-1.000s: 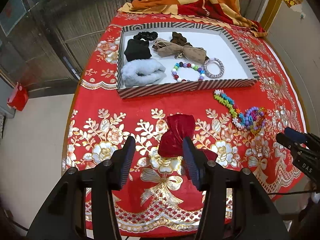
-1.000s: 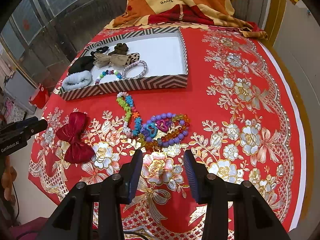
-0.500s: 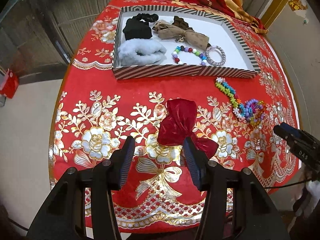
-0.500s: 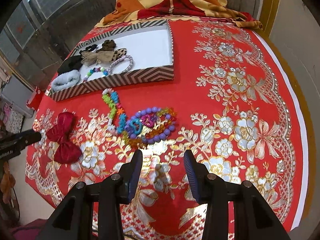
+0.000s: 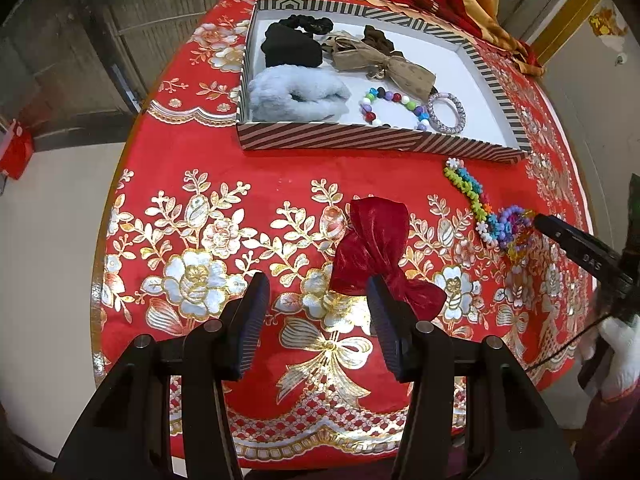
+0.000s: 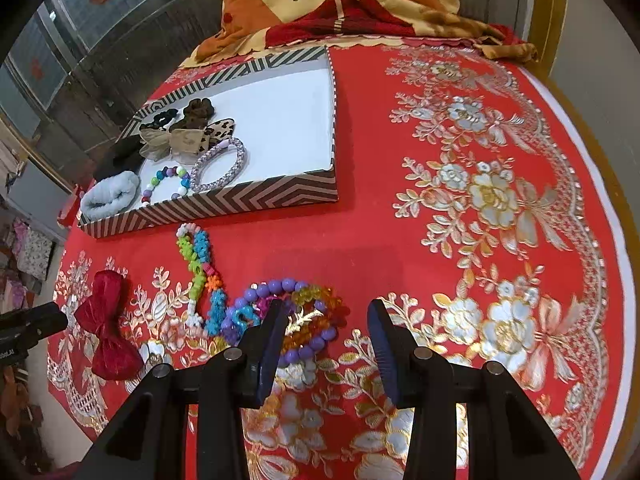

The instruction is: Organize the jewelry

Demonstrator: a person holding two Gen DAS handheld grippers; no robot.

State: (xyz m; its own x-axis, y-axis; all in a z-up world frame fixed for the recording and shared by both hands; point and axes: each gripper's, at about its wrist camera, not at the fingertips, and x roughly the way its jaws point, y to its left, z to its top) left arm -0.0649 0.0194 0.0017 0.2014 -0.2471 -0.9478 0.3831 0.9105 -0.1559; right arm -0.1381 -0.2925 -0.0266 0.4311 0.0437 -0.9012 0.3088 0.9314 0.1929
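Two grippers hover, fingers spread and empty: left gripper (image 5: 316, 316) over the red bow (image 5: 372, 256), right gripper (image 6: 326, 338) beside the bead bracelets (image 6: 288, 312) on the worktop (image 6: 400, 240). Best to straddle each piece squarely, pinch gently, then carry it to the box (image 6: 280, 196).

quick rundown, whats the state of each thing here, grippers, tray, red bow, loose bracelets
left gripper: open, holding nothing, right finger over the bow's edge
right gripper: open, holding nothing, beside the bracelet pile
striped tray: no lid, partly filled, right half bare
red velvet bow: flat on the tablecloth, outside the tray
beaded bracelets: heaped on the tablecloth, outside the tray
flower bead strand: stretched out on the tablecloth below the tray
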